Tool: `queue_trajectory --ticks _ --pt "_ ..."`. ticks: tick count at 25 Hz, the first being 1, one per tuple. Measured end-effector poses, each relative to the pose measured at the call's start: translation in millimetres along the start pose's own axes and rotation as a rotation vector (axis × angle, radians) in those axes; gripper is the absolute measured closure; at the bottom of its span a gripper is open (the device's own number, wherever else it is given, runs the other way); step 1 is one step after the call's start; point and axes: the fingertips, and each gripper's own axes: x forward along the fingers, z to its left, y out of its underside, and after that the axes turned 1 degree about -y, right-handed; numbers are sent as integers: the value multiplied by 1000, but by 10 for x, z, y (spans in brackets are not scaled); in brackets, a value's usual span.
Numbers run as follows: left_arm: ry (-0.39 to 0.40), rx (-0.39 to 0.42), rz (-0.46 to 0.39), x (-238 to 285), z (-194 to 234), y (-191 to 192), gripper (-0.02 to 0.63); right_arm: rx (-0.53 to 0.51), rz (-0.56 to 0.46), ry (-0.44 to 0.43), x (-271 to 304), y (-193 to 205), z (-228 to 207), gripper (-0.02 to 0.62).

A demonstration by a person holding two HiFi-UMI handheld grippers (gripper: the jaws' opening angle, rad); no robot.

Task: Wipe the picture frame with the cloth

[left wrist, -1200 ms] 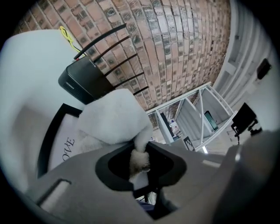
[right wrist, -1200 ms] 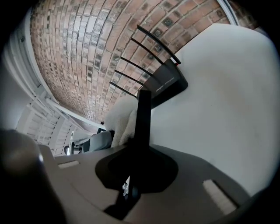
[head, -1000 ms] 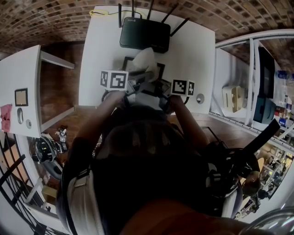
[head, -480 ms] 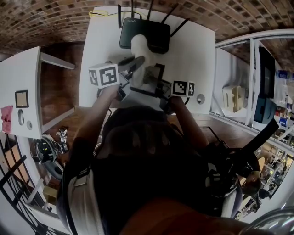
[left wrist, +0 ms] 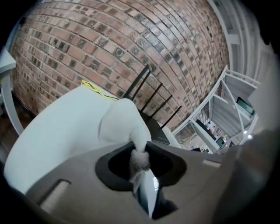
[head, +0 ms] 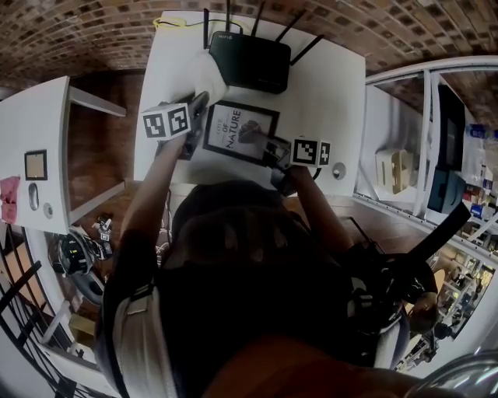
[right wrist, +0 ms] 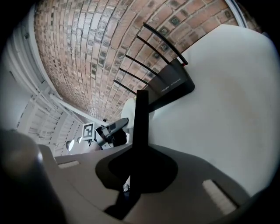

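Observation:
A black picture frame (head: 240, 132) with a white print faces up in the middle of the white table (head: 327, 93). My right gripper (head: 272, 149) is shut on the frame's near right edge. In the right gripper view the frame (right wrist: 140, 127) is a thin black bar running up from between the jaws. My left gripper (head: 196, 109) sits just left of the frame, shut on a white cloth (head: 206, 78) that bulges beyond its jaws. In the left gripper view the cloth (left wrist: 122, 124) is pinched at the tips of the left gripper (left wrist: 140, 159) and is off the frame.
A black router (head: 249, 58) with several antennas stands at the table's far edge, just behind the frame. A yellow cable (head: 167, 23) lies at the far left corner and a small round object (head: 338, 166) at the near right. A second white table (head: 35, 155) is at left, shelving (head: 443, 132) at right.
My left gripper has swept left and away with the cloth, off the frame, so the frame's print now shows. The right gripper has kept its hold and its place.

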Motion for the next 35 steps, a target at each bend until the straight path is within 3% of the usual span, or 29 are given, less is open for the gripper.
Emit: queue_trajectory --ticks 7,18,32,35 --pt "29 7 61 174 -104 262 522 -3 5 13 15 -10 31 581" --pt "170 -1 112 270 -627 384 522 11 1 24 6 -10 -3 577" --pt "262 30 206 343 -1135 565 522 60 -22 22 -30 36 -110 577" --pt "310 4 201 326 -1232 540 522 60 -20 15 -23 45 -101 578"
